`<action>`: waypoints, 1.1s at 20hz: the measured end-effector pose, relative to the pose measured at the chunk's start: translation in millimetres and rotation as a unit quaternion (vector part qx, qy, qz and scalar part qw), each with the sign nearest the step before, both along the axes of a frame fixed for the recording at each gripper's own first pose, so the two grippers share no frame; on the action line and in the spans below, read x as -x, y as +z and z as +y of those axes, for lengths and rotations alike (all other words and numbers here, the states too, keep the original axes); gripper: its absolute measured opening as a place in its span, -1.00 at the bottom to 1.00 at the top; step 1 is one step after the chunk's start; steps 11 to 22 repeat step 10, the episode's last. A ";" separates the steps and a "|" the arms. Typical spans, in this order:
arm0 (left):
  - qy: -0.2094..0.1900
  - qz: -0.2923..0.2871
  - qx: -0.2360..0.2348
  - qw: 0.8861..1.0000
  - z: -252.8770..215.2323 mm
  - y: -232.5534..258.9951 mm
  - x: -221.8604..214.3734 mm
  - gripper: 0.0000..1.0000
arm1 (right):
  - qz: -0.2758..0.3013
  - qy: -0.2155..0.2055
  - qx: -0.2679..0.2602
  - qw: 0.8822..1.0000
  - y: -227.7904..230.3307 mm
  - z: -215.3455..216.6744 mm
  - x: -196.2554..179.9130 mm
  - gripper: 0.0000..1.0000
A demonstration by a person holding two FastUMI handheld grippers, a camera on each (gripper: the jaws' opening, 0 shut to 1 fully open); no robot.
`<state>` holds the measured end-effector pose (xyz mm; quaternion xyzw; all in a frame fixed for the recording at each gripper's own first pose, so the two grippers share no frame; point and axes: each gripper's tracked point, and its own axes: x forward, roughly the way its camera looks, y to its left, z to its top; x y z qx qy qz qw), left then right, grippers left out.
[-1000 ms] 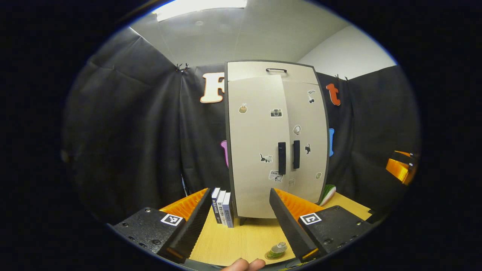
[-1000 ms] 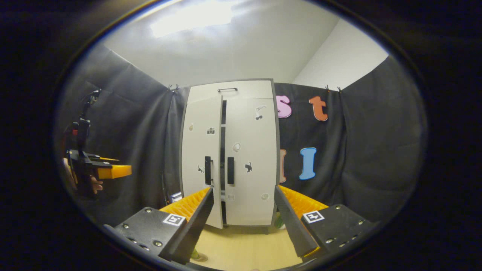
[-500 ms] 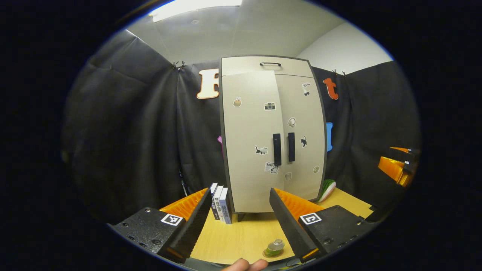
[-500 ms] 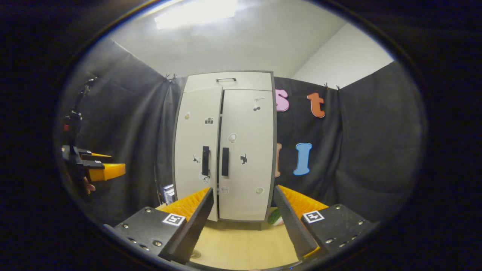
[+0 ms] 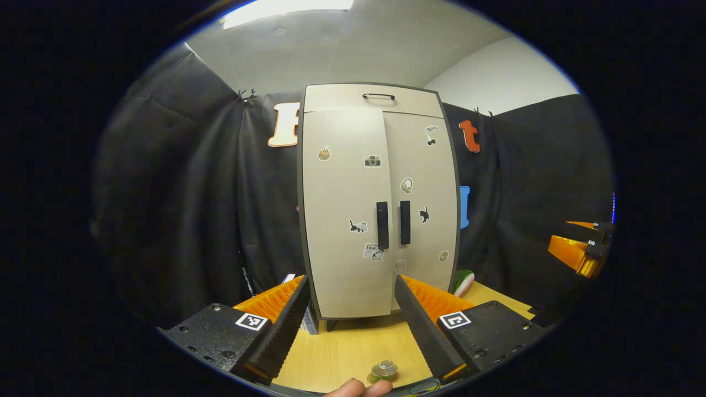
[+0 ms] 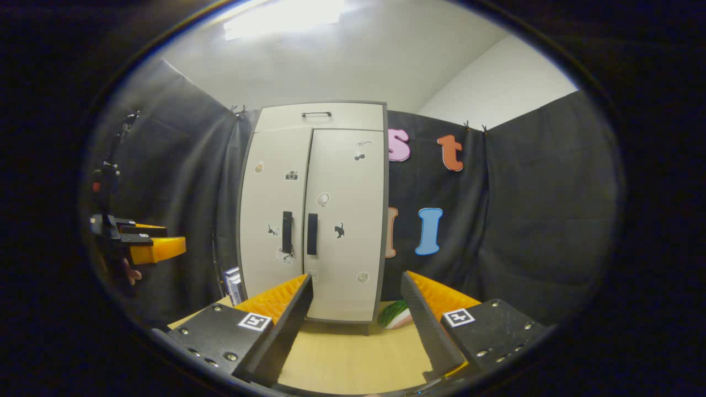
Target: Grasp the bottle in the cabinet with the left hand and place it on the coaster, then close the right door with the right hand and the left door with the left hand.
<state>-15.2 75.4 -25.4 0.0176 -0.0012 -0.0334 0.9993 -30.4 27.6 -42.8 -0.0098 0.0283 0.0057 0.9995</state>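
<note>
Both smooth beige doors of the cabinet sit flush; the clear bottle rests on its round coaster. The left gripper and right gripper both gape, ridged fingers empty.

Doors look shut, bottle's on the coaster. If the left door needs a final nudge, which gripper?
The left gripper, probably. Its open, empty fingers frame the left door at its lower edge, straight ahead. The right gripper hangs off to the right of the cabinet.

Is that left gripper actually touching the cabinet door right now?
Apart. In the right gripper view the left gripper hangs off to the side of the cabinet, with dark cloth showing between them; its open fingers hold nothing.
</note>
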 end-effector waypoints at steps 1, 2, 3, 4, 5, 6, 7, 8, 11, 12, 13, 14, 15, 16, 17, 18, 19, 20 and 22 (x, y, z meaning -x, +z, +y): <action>-0.001 -0.006 0.001 1.000 -1.7 2.1 -2.1 0.94 | -0.002 -0.002 0.001 1.000 2.0 -1.9 -0.4 0.94; -0.002 -0.007 0.003 1.000 -3.6 2.5 -4.3 0.94 | -0.004 -0.002 0.001 1.000 3.2 -2.3 -0.8 0.84; -0.005 -0.006 0.005 1.000 -6.0 0.3 -6.2 0.94 | -0.006 -0.002 0.001 1.000 4.9 -2.9 -2.1 0.84; -0.008 -0.003 0.007 1.000 -8.8 -1.2 -8.6 0.94 | -0.008 -0.003 0.000 1.000 5.8 -4.9 -3.1 0.94; -0.009 -0.002 0.009 1.000 -10.5 -3.2 -10.1 0.94 | -0.009 0.000 0.000 1.000 7.1 -5.0 -4.8 0.94; -0.009 -0.003 0.011 1.000 -11.1 -2.8 -12.6 0.94 | -0.011 0.006 0.000 1.000 7.5 -3.0 -4.9 0.95; -0.008 -0.005 0.014 1.000 -11.3 -3.2 -15.6 0.94 | -0.016 0.009 -0.001 1.000 9.4 -1.8 -6.0 0.95; -0.008 -0.005 0.018 1.000 -13.6 -3.5 -18.9 0.94 | -0.018 0.010 0.001 1.000 8.7 -3.4 -7.1 0.94; -0.006 0.000 0.023 1.000 -15.8 -8.7 -27.2 0.94 | -0.017 0.006 0.010 1.000 5.7 -6.3 -11.6 0.84; -0.006 0.000 0.023 1.000 -15.8 -8.7 -27.2 0.94 | -0.017 0.006 0.010 1.000 5.7 -6.3 -11.6 0.84; -0.006 0.000 0.023 1.000 -15.8 -8.7 -27.2 0.94 | -0.017 0.006 0.010 1.000 5.7 -6.3 -11.6 0.84; -0.006 0.000 0.023 1.000 -15.8 -8.7 -27.2 0.94 | -0.017 0.006 0.010 1.000 5.7 -6.3 -11.6 0.84; -0.006 0.000 0.023 1.000 -15.8 -8.7 -27.2 0.94 | -0.017 0.006 0.010 1.000 5.7 -6.3 -11.6 0.84; -0.006 0.000 0.023 1.000 -15.8 -8.7 -27.2 0.94 | -0.017 0.006 0.010 1.000 5.7 -6.3 -11.6 0.84; -0.006 0.000 0.023 1.000 -15.8 -8.7 -27.2 0.94 | -0.017 0.006 0.010 1.000 5.7 -6.3 -11.6 0.84; -0.006 0.000 0.023 1.000 -15.8 -8.7 -27.2 0.94 | -0.017 0.006 0.010 1.000 5.7 -6.3 -11.6 0.84; -0.006 0.000 0.023 1.000 -15.8 -8.7 -27.2 0.94 | -0.017 0.006 0.010 1.000 5.7 -6.3 -11.6 0.84; -0.006 0.000 0.023 1.000 -15.8 -8.7 -27.2 0.94 | -0.017 0.006 0.010 1.000 5.7 -6.3 -11.6 0.84; -0.006 0.000 0.023 1.000 -15.8 -8.7 -27.2 0.94 | -0.017 0.006 0.010 1.000 5.7 -6.3 -11.6 0.84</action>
